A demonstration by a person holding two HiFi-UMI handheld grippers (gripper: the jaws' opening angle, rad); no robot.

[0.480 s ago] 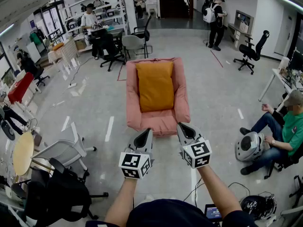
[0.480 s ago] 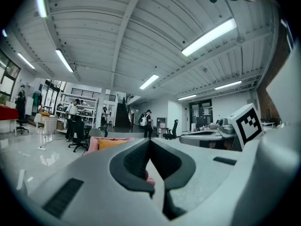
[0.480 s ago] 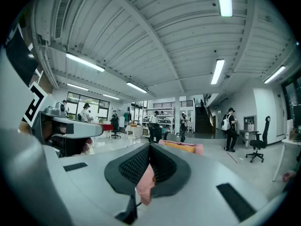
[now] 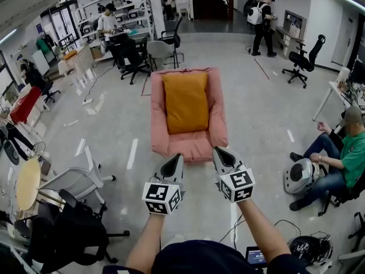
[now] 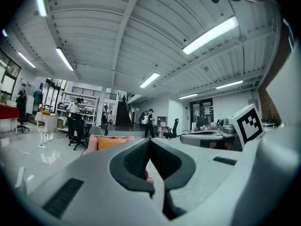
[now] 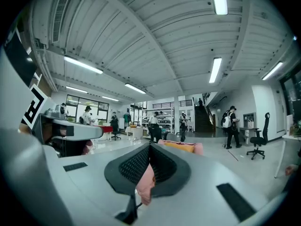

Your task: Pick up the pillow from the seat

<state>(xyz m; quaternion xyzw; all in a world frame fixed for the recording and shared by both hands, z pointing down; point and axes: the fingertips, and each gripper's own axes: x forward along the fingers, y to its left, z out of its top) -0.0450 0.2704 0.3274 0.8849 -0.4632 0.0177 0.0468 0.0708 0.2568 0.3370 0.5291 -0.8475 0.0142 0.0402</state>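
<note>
An orange pillow (image 4: 185, 102) leans against the back of a pink armchair (image 4: 189, 141) in the middle of the head view. It also shows small and far off as the orange pillow (image 5: 111, 142) in the left gripper view and the pillow (image 6: 181, 147) in the right gripper view. My left gripper (image 4: 175, 162) and right gripper (image 4: 219, 154) hover side by side just short of the armchair's front edge. Both are shut with nothing between their jaws. Neither touches the pillow.
A black office chair (image 4: 68, 228) and a white chair (image 4: 77, 178) stand at my near left. A seated person (image 4: 342, 161) with a white robot unit (image 4: 299, 176) is at the right. Desks, chairs and standing people fill the far side of the hall.
The view has shifted slightly; the armchair sits a touch closer to the grippers. Both grippers stay shut and in the same place in view.
</note>
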